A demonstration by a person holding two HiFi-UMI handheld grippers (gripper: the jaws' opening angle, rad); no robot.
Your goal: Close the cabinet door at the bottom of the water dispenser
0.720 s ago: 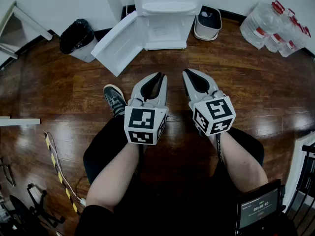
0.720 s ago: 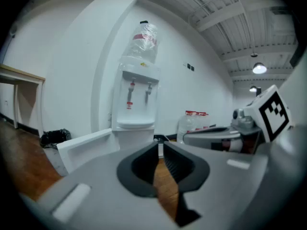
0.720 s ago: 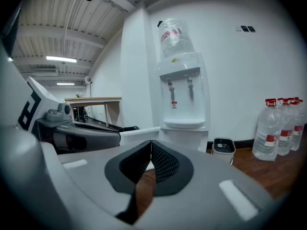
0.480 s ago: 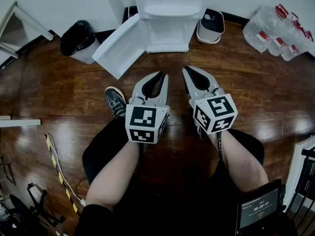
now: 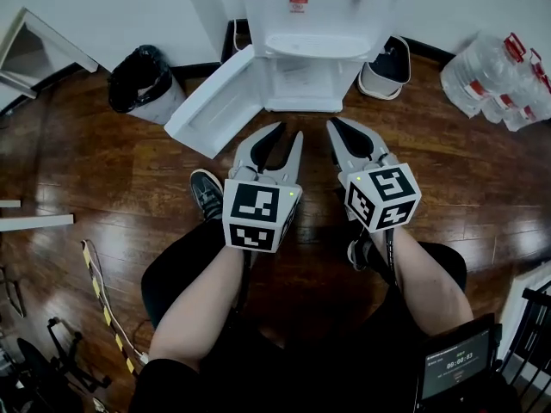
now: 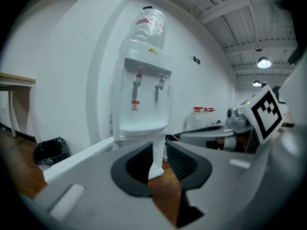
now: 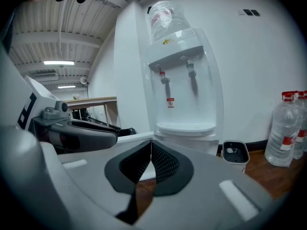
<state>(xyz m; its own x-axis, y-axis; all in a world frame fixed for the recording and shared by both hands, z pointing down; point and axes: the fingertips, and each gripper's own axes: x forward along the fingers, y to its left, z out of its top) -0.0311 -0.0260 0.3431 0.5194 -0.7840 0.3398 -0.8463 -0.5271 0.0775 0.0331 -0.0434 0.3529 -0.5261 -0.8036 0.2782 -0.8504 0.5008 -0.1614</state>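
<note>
Facing the water dispenser [image 5: 310, 50], you carry both tools low and pointed at its base, well short of it, which suits an approach rather than a push. The cabinet door [image 5: 211, 110] at the bottom of the dispenser stands wide open. It is swung out over the wooden floor [image 5: 103, 170] to the dispenser's left as you see it, and it appears hinged on that edge, so its free end is the part nearest you. Your left hand-held gripper [image 5: 288, 136] shows a narrow gap between its jaws with nothing in it. Your right hand-held gripper [image 5: 334, 126] has its jaws pressed together and is empty. That makes sense, since shutting a door probably calls for a nudge on its face, not a grasp. The left one sits nearer the door and is likely the better pusher. A black-bagged bin [image 5: 142, 80] stands left of the dispenser just beyond the door, so the door's inward swing looks free of it.
</note>
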